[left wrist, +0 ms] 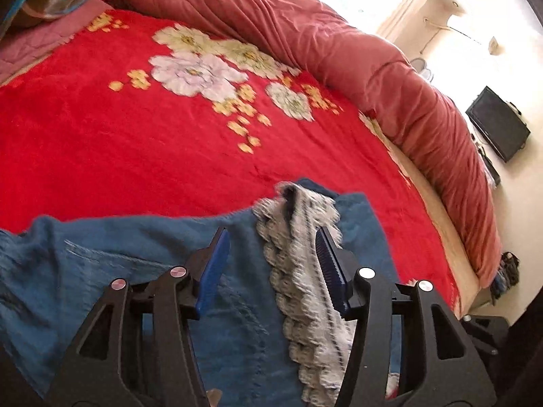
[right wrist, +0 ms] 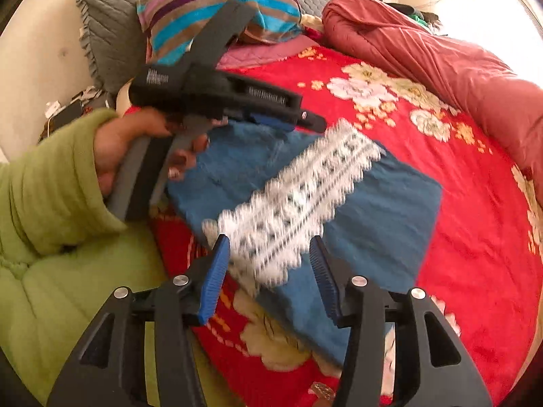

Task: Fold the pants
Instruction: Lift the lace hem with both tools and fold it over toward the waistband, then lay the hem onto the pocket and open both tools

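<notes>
Though white print shows on the left tongs (right wrist: 292, 120) body, it's too blurred to read. Blue pants (right wrist: 390, 200) lie folded on the red floral bedspread (right wrist: 475, 237), pale patterned strip across them. Only the right view shows the left hand (right wrist: 135, 149), green-sleeved, gripping the handle. Left tongs (left wrist: 271, 264) and right tongs (right wrist: 269, 273) gape wide, holding nothing, above the pants.

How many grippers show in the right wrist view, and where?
2. The right gripper is at the bottom edge, open above the blue pants. The left gripper, held in a hand, is over the pants' far edge; its opening is unclear here.
</notes>
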A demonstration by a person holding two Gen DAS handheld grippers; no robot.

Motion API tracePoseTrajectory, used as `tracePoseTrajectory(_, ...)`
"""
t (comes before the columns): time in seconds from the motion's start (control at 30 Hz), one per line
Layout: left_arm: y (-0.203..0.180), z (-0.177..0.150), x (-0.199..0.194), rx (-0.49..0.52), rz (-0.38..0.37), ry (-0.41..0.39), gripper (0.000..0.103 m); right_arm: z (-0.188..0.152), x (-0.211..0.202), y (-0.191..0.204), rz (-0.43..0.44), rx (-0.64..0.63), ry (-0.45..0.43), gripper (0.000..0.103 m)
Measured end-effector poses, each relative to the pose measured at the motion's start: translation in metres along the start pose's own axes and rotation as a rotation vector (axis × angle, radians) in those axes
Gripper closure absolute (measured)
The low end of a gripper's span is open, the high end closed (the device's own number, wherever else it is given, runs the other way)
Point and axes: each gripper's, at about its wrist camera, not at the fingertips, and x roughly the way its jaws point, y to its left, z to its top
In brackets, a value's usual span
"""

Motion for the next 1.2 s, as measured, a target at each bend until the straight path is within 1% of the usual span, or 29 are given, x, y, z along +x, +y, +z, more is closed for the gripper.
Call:
tracePoseTrajectory(0.1,-0.006,-0.002,0.013,-0.009,-0.017,0.051,0.056,-0.012,0.003,-0.007,-0.004,0.035,0.009,0.052)
tracePoseTrajectory(0.17,-0.007,-0.003,0.021,-0.021,-0.010,0.081,0.048,-0.013,0.004,-0.008,-0.005,0.042,0.006,0.052)
tracePoseTrajectory(0.2,-0.007,-0.002,0.025,-0.030,-0.006,0.093,0.046,-0.013,0.004,-0.011,-0.006,0.052,0.000,0.052)
tracePoseTrajectory(0.23,-0.006,0.001,0.031,-0.043,0.005,0.107,0.046,-0.014,0.004,-0.013,-0.004,0.059,-0.004,0.052)
tracePoseTrajectory(0.3,-0.008,0.005,0.036,-0.048,0.013,0.110,0.047,-0.015,0.006,-0.018,-0.005,0.073,-0.005,0.046)
tracePoseTrajectory(0.33,-0.012,0.008,0.041,-0.040,0.023,0.111,0.060,-0.016,0.008,-0.020,-0.006,0.084,-0.005,0.043)
tracePoseTrajectory(0.37,-0.014,0.009,0.044,-0.035,0.020,0.114,0.090,-0.016,0.009,-0.022,-0.005,0.095,-0.005,0.043)
tracePoseTrajectory(0.4,-0.017,0.009,0.046,-0.031,0.011,0.121,0.095,-0.017,0.009,-0.022,-0.002,0.102,-0.006,0.043)
tracePoseTrajectory(0.5,-0.022,0.008,0.036,0.013,0.022,0.099,0.095,-0.018,0.008,-0.025,0.002,0.117,-0.019,0.043)
tracePoseTrajectory(0.57,-0.020,0.009,0.027,0.016,0.031,0.079,0.095,-0.019,0.008,-0.027,-0.002,0.124,-0.025,0.043)
tracePoseTrajectory(0.63,-0.018,0.009,0.022,0.030,0.065,0.065,0.094,-0.019,0.011,-0.029,0.000,0.133,-0.018,0.043)
tracePoseTrajectory(0.7,-0.015,0.008,0.024,0.035,0.079,0.069,0.091,-0.019,0.017,-0.030,0.006,0.142,-0.004,0.040)
tracePoseTrajectory(0.77,-0.012,0.005,0.030,0.043,0.095,0.082,0.084,-0.019,0.021,-0.028,0.007,0.137,0.011,0.040)
tracePoseTrajectory(0.83,-0.009,0.003,0.028,0.037,0.090,0.082,0.081,-0.019,0.020,-0.025,0.013,0.127,0.011,0.040)
tracePoseTrajectory(0.97,-0.011,0.000,0.008,0.053,0.104,0.052,0.069,-0.016,0.002,-0.026,0.025,0.125,-0.030,0.040)
tracePoseTrajectory(1.07,-0.011,-0.011,-0.012,0.043,0.096,0.044,0.068,-0.014,-0.009,-0.031,0.005,0.138,-0.056,0.040)
tracePoseTrajectory(1.17,-0.015,-0.028,-0.029,0.043,0.079,0.062,0.068,-0.014,-0.014,-0.036,-0.012,0.147,-0.068,0.040)
tracePoseTrajectory(1.2,-0.018,-0.038,-0.038,0.047,0.069,0.072,0.068,-0.015,-0.016,-0.040,-0.022,0.160,-0.074,0.040)
